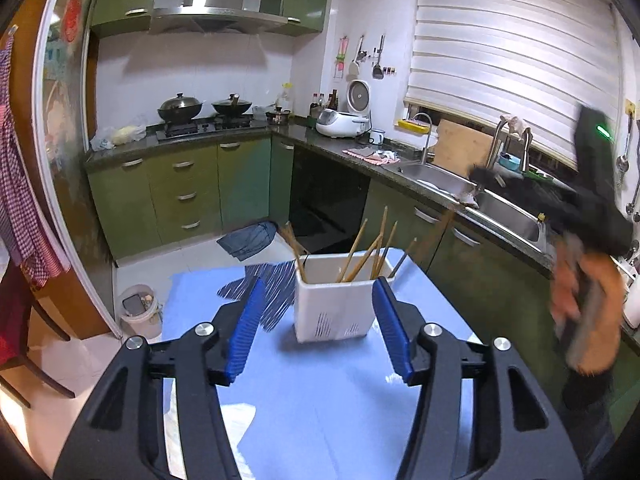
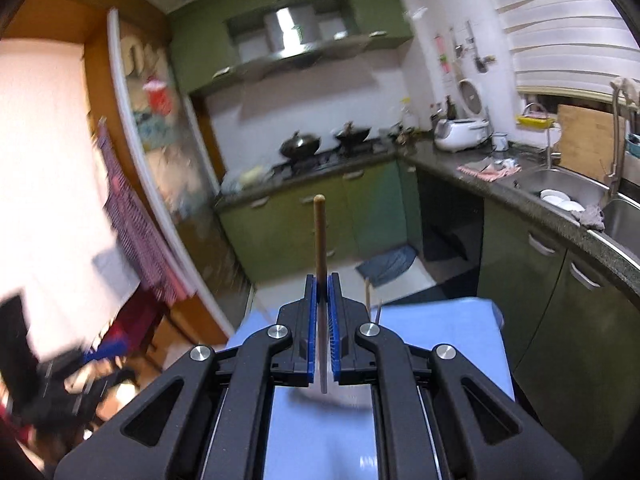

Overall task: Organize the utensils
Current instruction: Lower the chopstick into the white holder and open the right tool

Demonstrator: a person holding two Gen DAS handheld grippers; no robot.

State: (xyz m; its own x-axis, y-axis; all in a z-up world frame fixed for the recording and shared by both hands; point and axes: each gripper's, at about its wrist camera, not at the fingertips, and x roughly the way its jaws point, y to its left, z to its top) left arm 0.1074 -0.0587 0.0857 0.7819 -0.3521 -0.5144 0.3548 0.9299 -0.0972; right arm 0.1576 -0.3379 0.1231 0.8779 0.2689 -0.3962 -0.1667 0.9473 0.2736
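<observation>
The right gripper has its blue-padded jaws clamped on a single wooden chopstick with a pale lower end, which stands upright between the pads, its brown tip well above the fingertips and its pale end hanging below them over the blue-covered table.

The left gripper has its jaws apart with nothing between the pads. Beyond its fingertips, near the table's far edge, stands the white rectangular plastic utensil holder with slotted vents, holding a bundle of wooden chopsticks that lean at different angles. A striped blue cloth lies just left of the holder. At the right edge of the left wrist view, a hand grips the other gripper's black handle, blurred.
</observation>
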